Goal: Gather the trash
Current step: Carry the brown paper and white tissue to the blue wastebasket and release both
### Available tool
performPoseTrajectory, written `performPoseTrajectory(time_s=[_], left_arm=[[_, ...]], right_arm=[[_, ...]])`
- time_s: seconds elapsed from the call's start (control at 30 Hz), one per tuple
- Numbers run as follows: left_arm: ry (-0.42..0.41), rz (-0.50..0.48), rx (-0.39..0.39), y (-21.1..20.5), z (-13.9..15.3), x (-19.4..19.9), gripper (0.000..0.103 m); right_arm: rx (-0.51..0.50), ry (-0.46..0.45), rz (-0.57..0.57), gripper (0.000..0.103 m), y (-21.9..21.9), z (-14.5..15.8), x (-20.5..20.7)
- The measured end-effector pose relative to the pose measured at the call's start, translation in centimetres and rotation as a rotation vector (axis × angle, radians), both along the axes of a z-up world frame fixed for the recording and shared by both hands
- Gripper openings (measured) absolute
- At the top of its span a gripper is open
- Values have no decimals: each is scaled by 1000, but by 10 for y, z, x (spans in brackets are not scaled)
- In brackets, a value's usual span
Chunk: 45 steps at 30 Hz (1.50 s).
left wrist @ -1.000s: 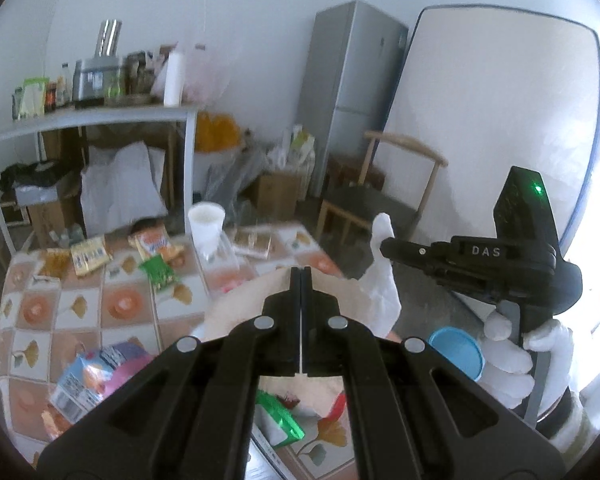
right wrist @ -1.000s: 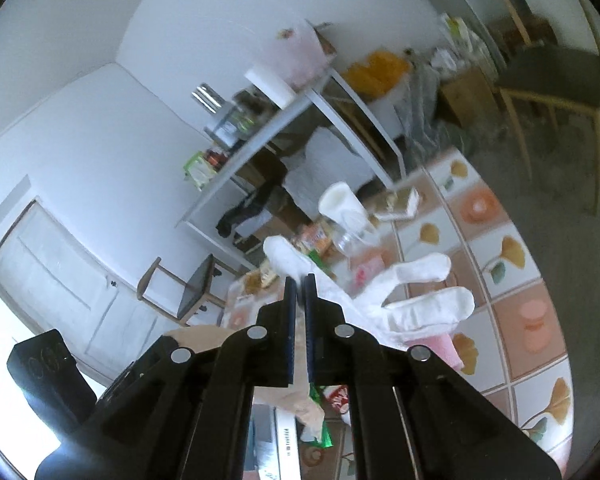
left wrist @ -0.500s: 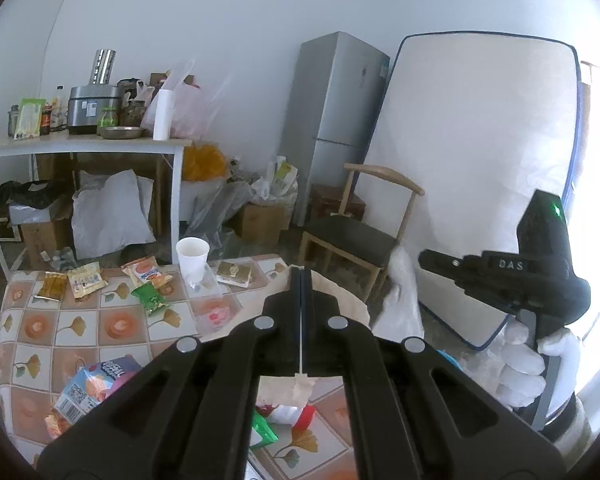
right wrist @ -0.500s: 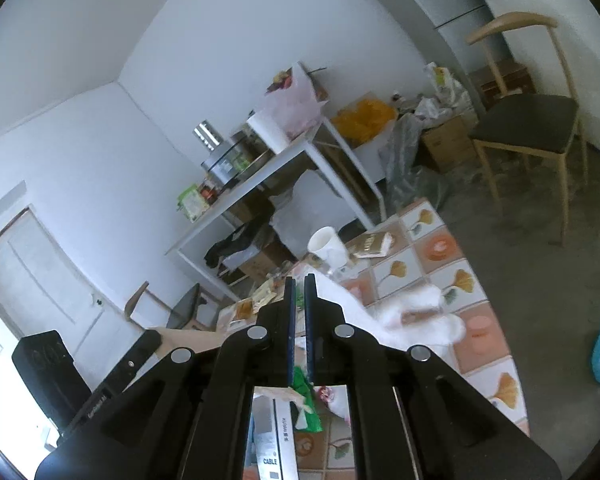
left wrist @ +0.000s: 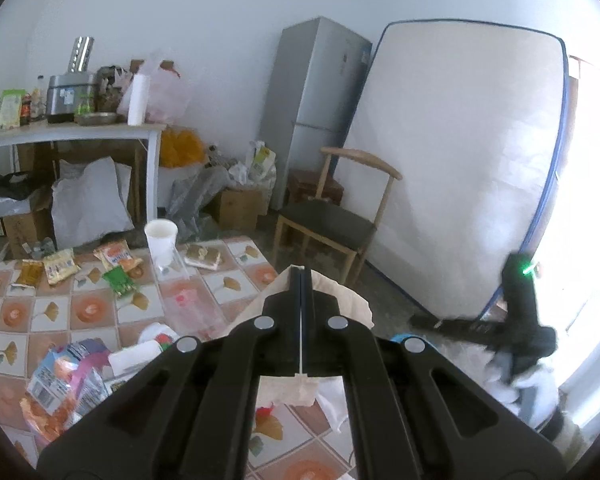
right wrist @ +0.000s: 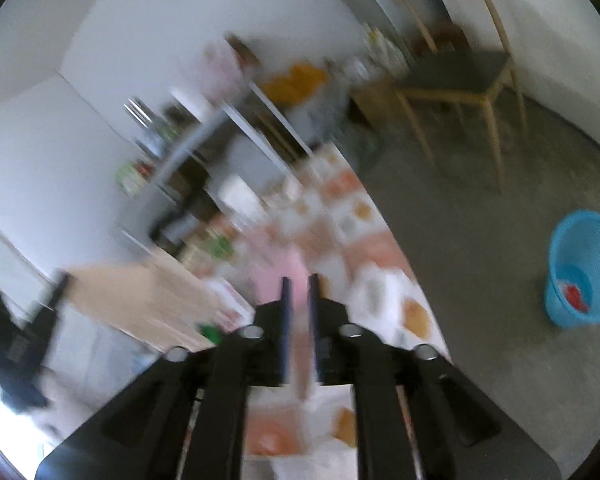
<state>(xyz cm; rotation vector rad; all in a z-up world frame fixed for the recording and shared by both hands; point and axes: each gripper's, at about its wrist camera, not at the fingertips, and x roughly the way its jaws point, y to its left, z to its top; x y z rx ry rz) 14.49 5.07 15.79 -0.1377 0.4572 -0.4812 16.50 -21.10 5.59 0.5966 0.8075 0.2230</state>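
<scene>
My left gripper (left wrist: 301, 276) is shut on a beige paper bag (left wrist: 340, 300) and holds it up over the tiled table (left wrist: 52, 312). Snack wrappers (left wrist: 60, 376) and a white paper cup (left wrist: 161, 240) lie on the table. My right gripper (right wrist: 299, 280) is slightly open and empty above the table's edge; its view is blurred. The paper bag shows there at the left (right wrist: 148, 300). A blue trash basket (right wrist: 580, 268) stands on the floor to the right with red trash inside. The right gripper shows in the left wrist view (left wrist: 520, 320), low at the right.
A wooden chair (left wrist: 332, 220) stands beyond the table. A mattress (left wrist: 460, 160) leans on the wall beside a grey fridge (left wrist: 316, 112). A white shelf table (left wrist: 72, 132) with kitchen things stands at the back left.
The right gripper let go of the white glove-like piece, opened slightly and swung down to the right. The left gripper kept hold of the paper bag and rose a little.
</scene>
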Motion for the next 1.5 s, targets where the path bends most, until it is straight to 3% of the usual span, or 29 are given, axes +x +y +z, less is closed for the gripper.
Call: performPoseTrajectory(time_s=[0.03,0.07,0.27,0.43,0.47,0.53,0.6,0.63,0.9,1.07,1.27,1.5], left_arm=[[15,-8,-1,-3,-4,3,0],[34,-17,0,-7,-8,5,0],[86,-27,16,-19,-28,14,0],[119,-26,30,-25,-40,22,0],[124,-25,32,-26,-41,24,0],[130,-24,37,-29,-43,26,0],[137,-24,39,-31,-46,28,0],[139,-23,40,-32,-47,29,0],[136,-36,41,-39,-46,29,0],[127,-84,39,-56,-39,31,0],[123,-191,37,-99,-29,39,0],[184,-348,26,-179,-33,61,0]], right_arm=[[-1,44,-11,40,-3,-15,3],[5,89,-17,42,-7,-34,10],[38,233,-11,47,-12,-100,50],[13,244,5,47,-4,-118,68],[3,235,6,45,-2,-118,70],[-10,222,16,32,2,-116,72],[-6,215,22,12,2,-115,72],[-9,209,22,9,2,-114,71],[-29,80,0,6,-4,-65,44],[-31,8,-64,6,-33,-28,19],[-14,-47,-190,6,-92,-1,-15],[-2,-31,-345,6,-165,-4,-46]])
